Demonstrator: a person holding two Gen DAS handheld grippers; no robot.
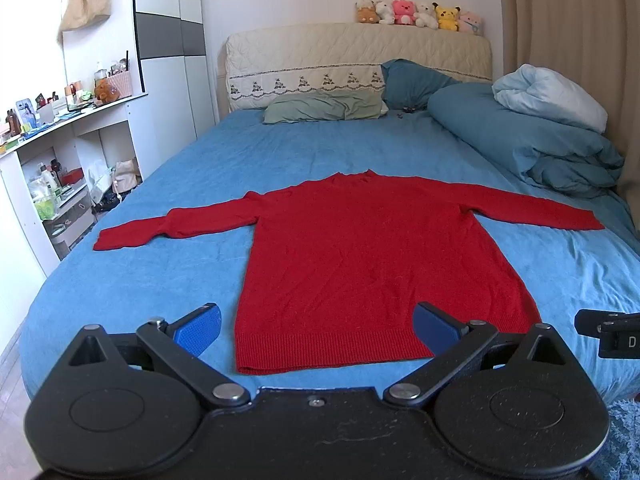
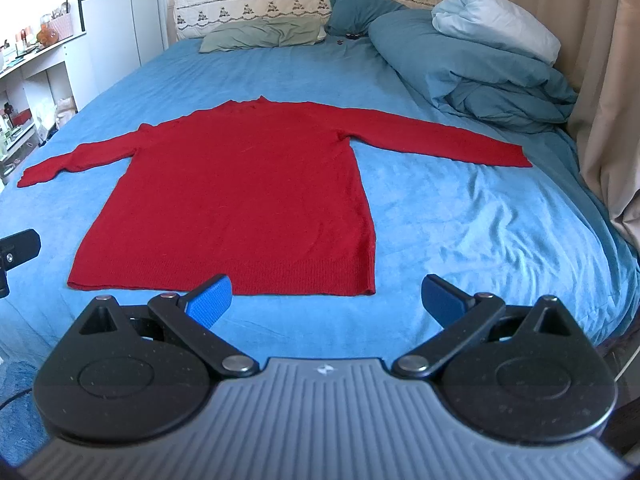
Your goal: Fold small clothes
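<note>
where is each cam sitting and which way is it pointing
Left wrist: sits on the left tool at the foot of the bed, facing the headboard over the red sweater; own open blue fingers show, with part of the other tool at right.
Right wrist: on the right tool, further right, same heading; fingers open, the other tool at the left edge.
Shared: sweater, bed, green pillow, blue duvet.
</note>
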